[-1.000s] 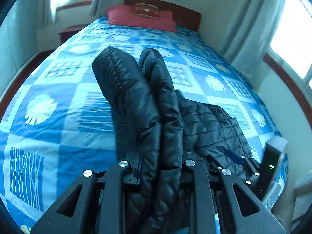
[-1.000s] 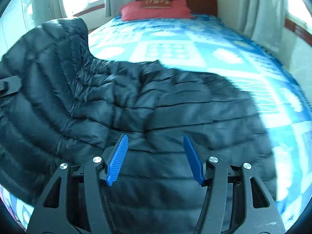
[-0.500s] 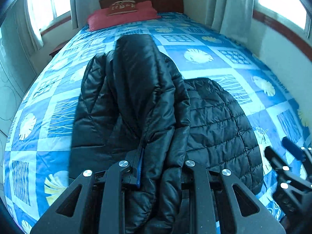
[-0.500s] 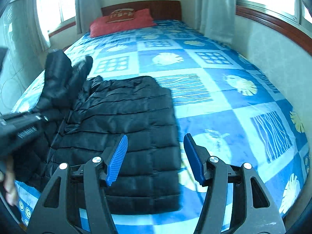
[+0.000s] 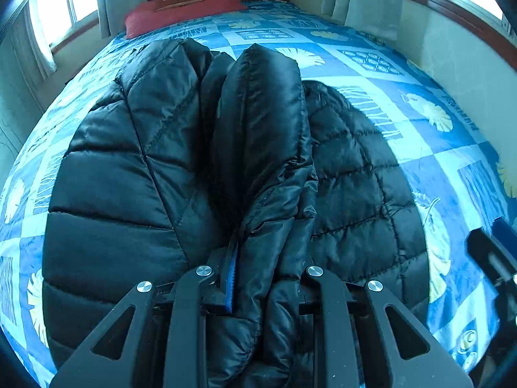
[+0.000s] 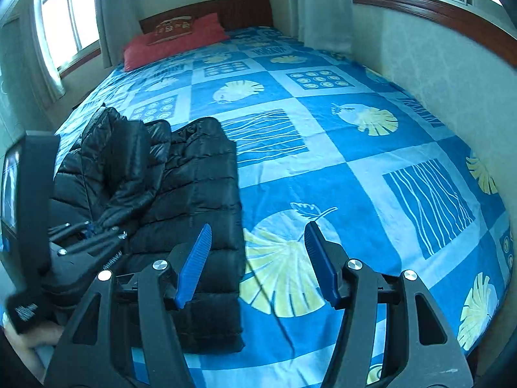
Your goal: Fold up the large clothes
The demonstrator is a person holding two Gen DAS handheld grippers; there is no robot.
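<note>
Jacket (image 5: 265,148) fold hides the left hand-held gripper (image 5: 261,278) clamping it; right hand-held gripper (image 6: 257,258) gapes, empty.

Open bedspread (image 6: 371,168) right of black jacket (image 6: 200,194), wall (image 6: 436,74) bounding far side

— What is carrying everything here?

— A bed (image 6: 323,148) is filling the room, and a blue patchwork bedspread (image 6: 371,174) with pale leaf and stripe squares is covering it.

— And what is lying on it?

— A black puffer jacket (image 6: 200,194) is lying near the foot end, towards the left edge in the right wrist view, partly folded. A red pillow (image 6: 174,43) is resting at the far end, against the wooden headboard (image 6: 245,9).
</note>
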